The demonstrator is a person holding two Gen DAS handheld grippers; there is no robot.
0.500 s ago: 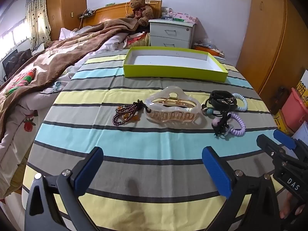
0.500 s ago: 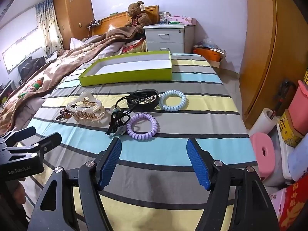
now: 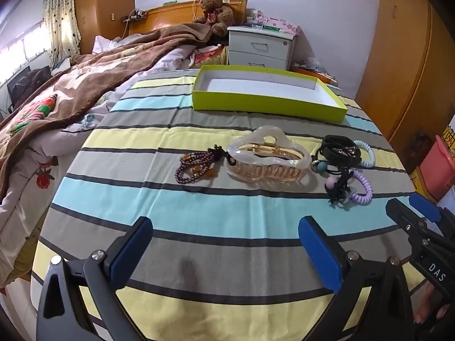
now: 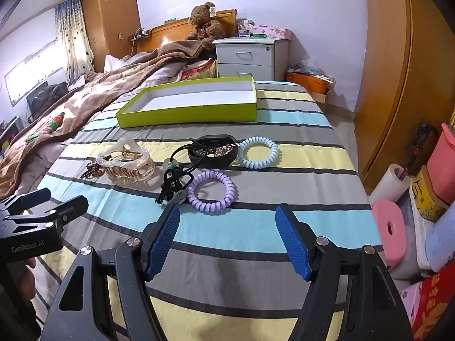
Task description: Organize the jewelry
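"GenRobot.AI" marks the left gripper (image 4: 54, 207), "DAS" the right gripper (image 3: 418, 213); both jaws stand apart, empty, above the bed's (image 3: 227, 255) near edge.

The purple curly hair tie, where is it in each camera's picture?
Left wrist view: purple hair tie lies far right, past the big hair claw.
Right wrist view: it lies centre, just ahead of the open right gripper.
Shared landmark: green box.
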